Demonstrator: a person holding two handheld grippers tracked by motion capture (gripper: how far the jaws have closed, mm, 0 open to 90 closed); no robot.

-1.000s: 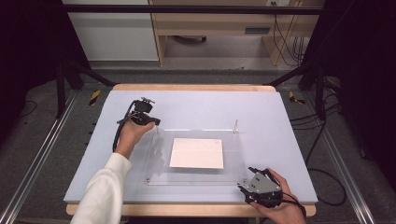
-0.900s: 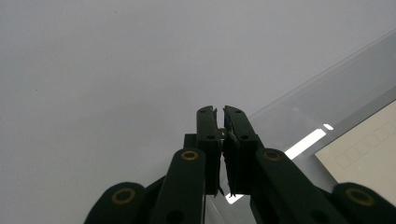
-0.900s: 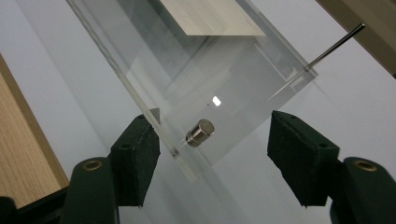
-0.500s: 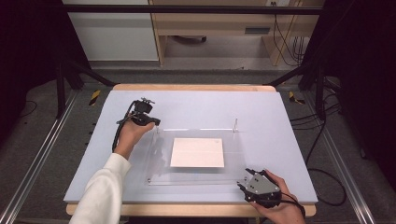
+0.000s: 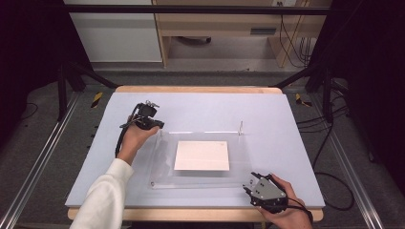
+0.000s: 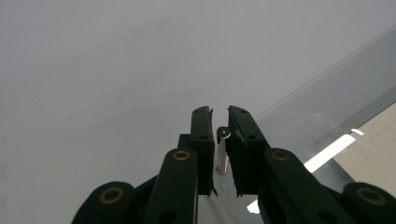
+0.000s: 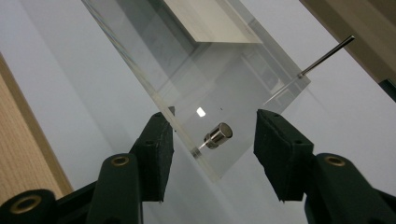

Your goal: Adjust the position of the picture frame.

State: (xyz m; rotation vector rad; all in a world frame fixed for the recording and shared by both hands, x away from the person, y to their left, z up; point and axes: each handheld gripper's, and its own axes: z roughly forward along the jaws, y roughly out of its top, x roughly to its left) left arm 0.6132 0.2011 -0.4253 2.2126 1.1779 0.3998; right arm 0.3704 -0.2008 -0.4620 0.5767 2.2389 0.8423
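Pinching a metal pin (image 6: 222, 151) at the clear panel's (image 5: 165, 160) corner, the left gripper (image 6: 219, 121) is holding it between nearly closed jaws. Right gripper (image 7: 212, 135) jaws are standing spread around another standoff (image 7: 218, 135); that grasp appears pending.

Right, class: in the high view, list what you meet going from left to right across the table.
White sleeve → left gripper → white sheet under the clear acrylic panel → thin upright pin → right gripper
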